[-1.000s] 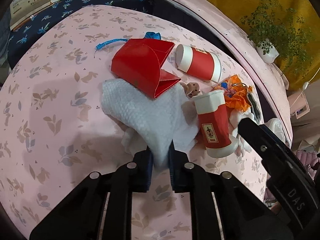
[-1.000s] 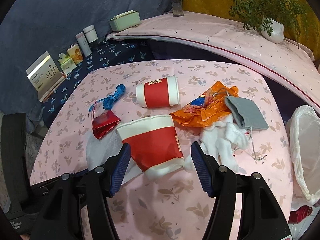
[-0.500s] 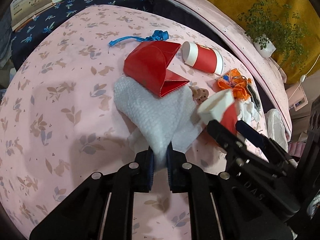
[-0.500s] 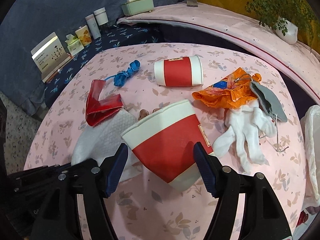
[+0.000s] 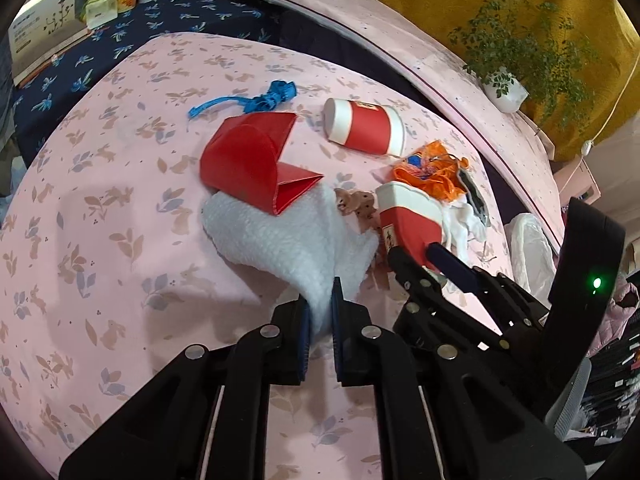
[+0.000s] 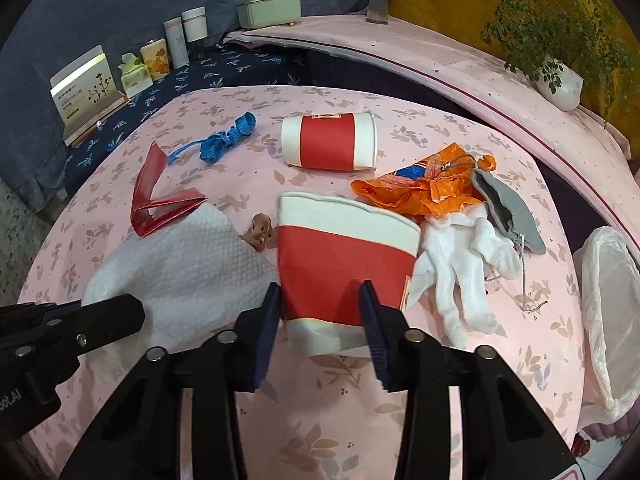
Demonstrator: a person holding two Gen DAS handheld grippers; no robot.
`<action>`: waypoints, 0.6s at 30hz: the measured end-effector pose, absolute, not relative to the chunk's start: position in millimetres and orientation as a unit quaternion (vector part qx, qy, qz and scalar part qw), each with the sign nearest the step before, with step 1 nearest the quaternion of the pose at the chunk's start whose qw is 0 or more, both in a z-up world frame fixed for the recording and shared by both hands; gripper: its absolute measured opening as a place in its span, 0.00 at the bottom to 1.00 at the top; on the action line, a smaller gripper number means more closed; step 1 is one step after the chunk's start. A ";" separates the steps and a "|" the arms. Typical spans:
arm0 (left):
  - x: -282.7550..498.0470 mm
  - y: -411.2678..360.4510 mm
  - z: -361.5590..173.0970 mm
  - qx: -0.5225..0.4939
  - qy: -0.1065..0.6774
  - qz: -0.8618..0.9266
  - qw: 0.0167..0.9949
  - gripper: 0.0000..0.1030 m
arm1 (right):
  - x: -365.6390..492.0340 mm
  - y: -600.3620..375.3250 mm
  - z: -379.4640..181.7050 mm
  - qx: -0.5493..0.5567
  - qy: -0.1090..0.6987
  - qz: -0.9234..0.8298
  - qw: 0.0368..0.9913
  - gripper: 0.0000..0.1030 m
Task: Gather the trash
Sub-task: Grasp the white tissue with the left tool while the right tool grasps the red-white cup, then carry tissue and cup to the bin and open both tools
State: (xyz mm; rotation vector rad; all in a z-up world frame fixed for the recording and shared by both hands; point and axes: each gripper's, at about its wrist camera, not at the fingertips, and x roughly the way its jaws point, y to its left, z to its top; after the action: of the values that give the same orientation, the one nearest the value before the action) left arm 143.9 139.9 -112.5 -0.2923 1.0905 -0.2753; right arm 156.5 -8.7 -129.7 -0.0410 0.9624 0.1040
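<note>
My left gripper (image 5: 320, 300) is shut on a corner of the white paper towel (image 5: 280, 240), which drapes down onto the pink tablecloth (image 5: 100, 240). Just to its right, my right gripper (image 6: 320, 296) has a red and white paper cup (image 6: 344, 256) between its jaws. They are closing, the pads press on the cup's sides and its rim is flattened. In the left wrist view that cup (image 5: 408, 216) stands tilted in the right gripper (image 5: 412, 252). A second red and white cup (image 6: 328, 142) lies on its side farther back.
Also on the cloth are a folded red card (image 6: 152, 200), a blue ribbon (image 6: 224, 140), a small brown scrap (image 6: 260, 234), an orange wrapper (image 6: 424, 184), a white glove (image 6: 460, 272) and a grey pouch (image 6: 508, 212). A white bag (image 6: 604, 300) hangs off the right edge.
The right gripper came down around the near cup and its jaws narrowed onto it, flattening it. The left gripper rose a little with the towel corner.
</note>
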 end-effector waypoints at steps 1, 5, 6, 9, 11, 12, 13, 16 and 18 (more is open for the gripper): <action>144.3 136.6 -110.9 -0.135 0.514 -0.130 0.837 0.08 | 156.3 -12.5 -127.5 -0.011 0.462 0.052 0.885 0.25; 146.2 124.2 -103.0 -0.130 0.511 -0.137 0.839 0.06 | 152.3 -24.3 -114.6 0.008 0.455 0.055 0.889 0.20; 146.4 120.9 -100.3 -0.129 0.509 -0.140 0.840 0.06 | 150.7 -27.6 -111.2 0.013 0.453 0.056 0.890 0.19; 146.0 108.5 -88.2 -0.122 0.499 -0.151 0.844 0.05 | 145.5 -37.2 -101.4 0.027 0.445 0.056 0.893 0.19; 144.9 97.6 -78.1 -0.118 0.493 -0.163 0.847 0.05 | 141.5 -45.8 -93.6 0.039 0.439 0.056 0.896 0.19; 144.9 93.8 -74.4 -0.117 0.491 -0.166 0.847 0.05 | 139.3 -49.9 -89.6 0.044 0.435 0.056 0.897 0.19; 144.6 88.2 -69.2 -0.115 0.487 -0.173 0.848 0.05 | 137.1 -55.0 -84.9 0.050 0.431 0.055 0.899 0.19; 144.0 70.0 -52.0 -0.106 0.474 -0.191 0.853 0.04 | 130.3 -71.2 -70.8 0.067 0.416 0.052 0.905 0.18; 144.5 57.9 -41.8 -0.101 0.467 -0.201 0.855 0.04 | 126.0 -83.0 -61.7 0.076 0.406 0.047 0.910 0.18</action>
State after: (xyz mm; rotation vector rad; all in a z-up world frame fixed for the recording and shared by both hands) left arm 144.5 57.9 -41.8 -0.2121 0.9829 -0.4231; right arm 126.0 -83.0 -61.7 0.1573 0.8369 0.0959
